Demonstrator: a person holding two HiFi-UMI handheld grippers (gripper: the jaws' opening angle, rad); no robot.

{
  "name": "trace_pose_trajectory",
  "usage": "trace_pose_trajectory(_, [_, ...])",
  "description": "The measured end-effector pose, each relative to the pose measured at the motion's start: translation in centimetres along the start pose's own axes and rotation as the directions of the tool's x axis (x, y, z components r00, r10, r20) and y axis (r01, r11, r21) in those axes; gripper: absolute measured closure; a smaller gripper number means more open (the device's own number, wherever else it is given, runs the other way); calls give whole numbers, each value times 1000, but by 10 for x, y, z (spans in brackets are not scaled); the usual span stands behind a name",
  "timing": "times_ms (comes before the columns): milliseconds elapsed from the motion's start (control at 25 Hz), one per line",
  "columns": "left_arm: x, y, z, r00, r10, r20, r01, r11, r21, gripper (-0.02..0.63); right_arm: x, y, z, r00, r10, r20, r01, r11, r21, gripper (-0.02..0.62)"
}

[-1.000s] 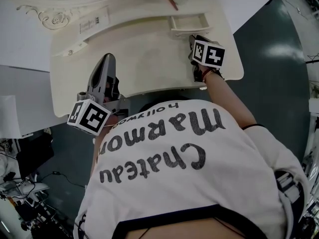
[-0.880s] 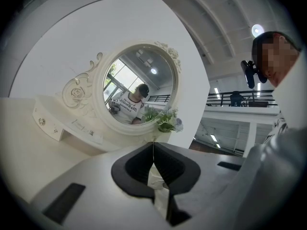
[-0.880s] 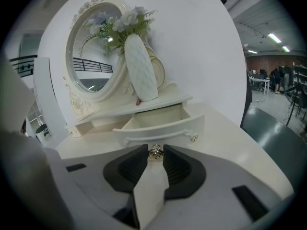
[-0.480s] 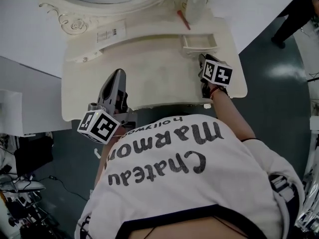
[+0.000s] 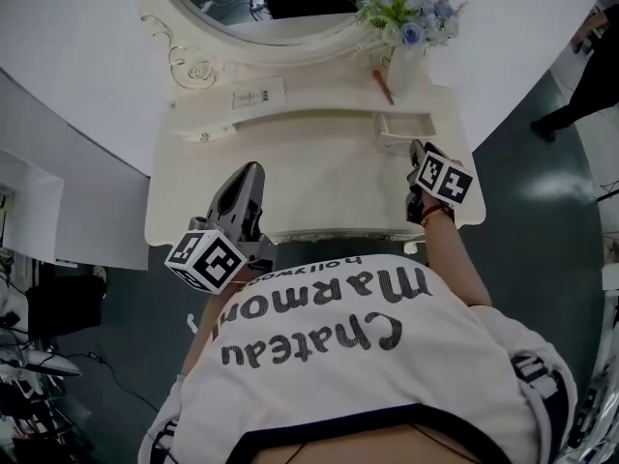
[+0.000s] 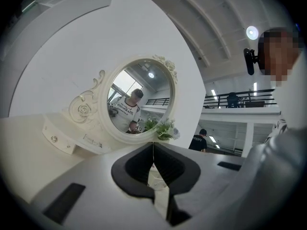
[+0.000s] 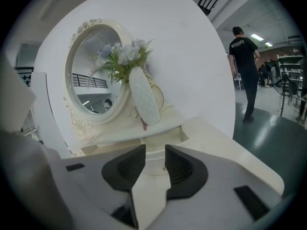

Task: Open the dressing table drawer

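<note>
Cream dressing table [image 5: 319, 162] — dark floor [image 5: 542, 191]

The cream dressing table [image 5: 319, 167] is carrying a white vase [image 5: 404, 66] of flowers, with a thin red stick [image 5: 384, 87] lying just beside it.

The head view looks steeply down past the person's shirt [image 5: 387, 356] onto the dressing table [image 5: 319, 177], mirror [image 5: 261, 13] at the frame's top. The two gripper views sit low and near over the tabletop, facing the mirror — all three share mirror and flower vase [image 7: 144, 102].
</note>
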State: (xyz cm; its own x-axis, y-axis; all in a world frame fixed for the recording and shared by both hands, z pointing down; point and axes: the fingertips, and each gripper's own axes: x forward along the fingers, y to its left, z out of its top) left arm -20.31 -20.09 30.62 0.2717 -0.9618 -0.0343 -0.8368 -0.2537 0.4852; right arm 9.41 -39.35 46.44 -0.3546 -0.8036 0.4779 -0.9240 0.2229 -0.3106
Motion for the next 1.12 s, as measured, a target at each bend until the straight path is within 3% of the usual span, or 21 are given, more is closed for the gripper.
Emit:
trace_pose_trajectory(360, [-29,-2,18,999,-46,9,47,999,-5,583,-67,65,50,971,91,223,-99,995,26,531])
trace_pose_trajectory(640, [-45,-12,14,995,-95,-8,94,995,-24,583,-127,128,66,909,258,328,-302,949,93,546])
trace_pose_trajectory(920, [-59,-28,1,989,-137,-54,136,990,-30,583,-181,180,59,868,360,342,-372,928,-32,546])
trace_pose_trajectory(1120, [-69,-36,-5,986,-153,-68,151,988,-28,583,-207,198,44,869,369,331,-346,930,-126,546])
